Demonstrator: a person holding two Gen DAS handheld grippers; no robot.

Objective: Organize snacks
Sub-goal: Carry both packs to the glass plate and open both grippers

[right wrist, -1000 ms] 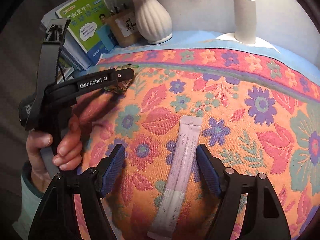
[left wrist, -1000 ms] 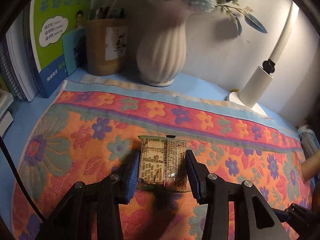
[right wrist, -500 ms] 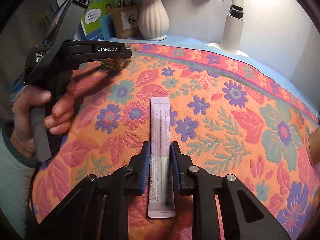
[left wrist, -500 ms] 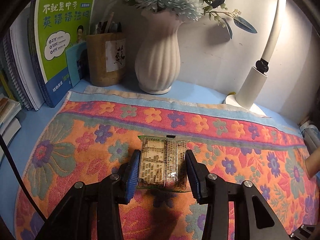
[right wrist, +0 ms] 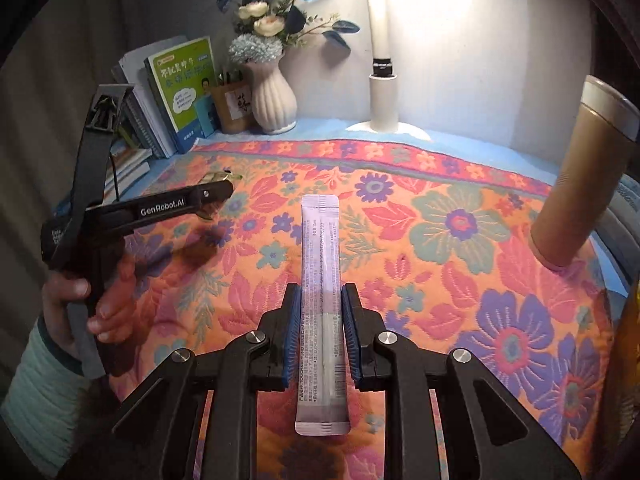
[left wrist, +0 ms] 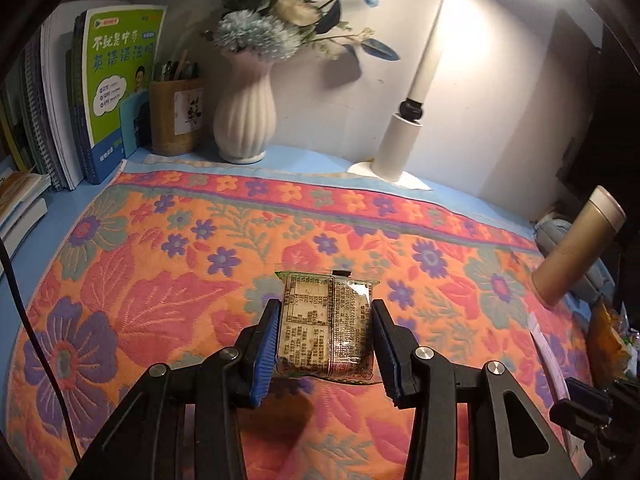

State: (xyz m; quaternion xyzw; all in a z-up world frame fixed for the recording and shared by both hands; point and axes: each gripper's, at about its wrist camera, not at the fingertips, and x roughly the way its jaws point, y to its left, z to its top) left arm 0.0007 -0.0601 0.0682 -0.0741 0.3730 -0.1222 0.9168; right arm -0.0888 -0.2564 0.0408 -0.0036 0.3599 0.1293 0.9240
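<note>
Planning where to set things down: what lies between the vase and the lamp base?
Nothing stands there. The left wrist view shows only blue tabletop and the cloth's edge between the vase and the lamp base.

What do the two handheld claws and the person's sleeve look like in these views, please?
Both the left claw and the right claw are black, angular linkages with silver pivot screws and ribbed blue pads. Seen side-on from the right wrist view, the left claw has a pistol-style handle and white "GenRobot.AI" lettering. A thin black cable trails beside it. The sleeve is pale mint ribbed knit.
</note>
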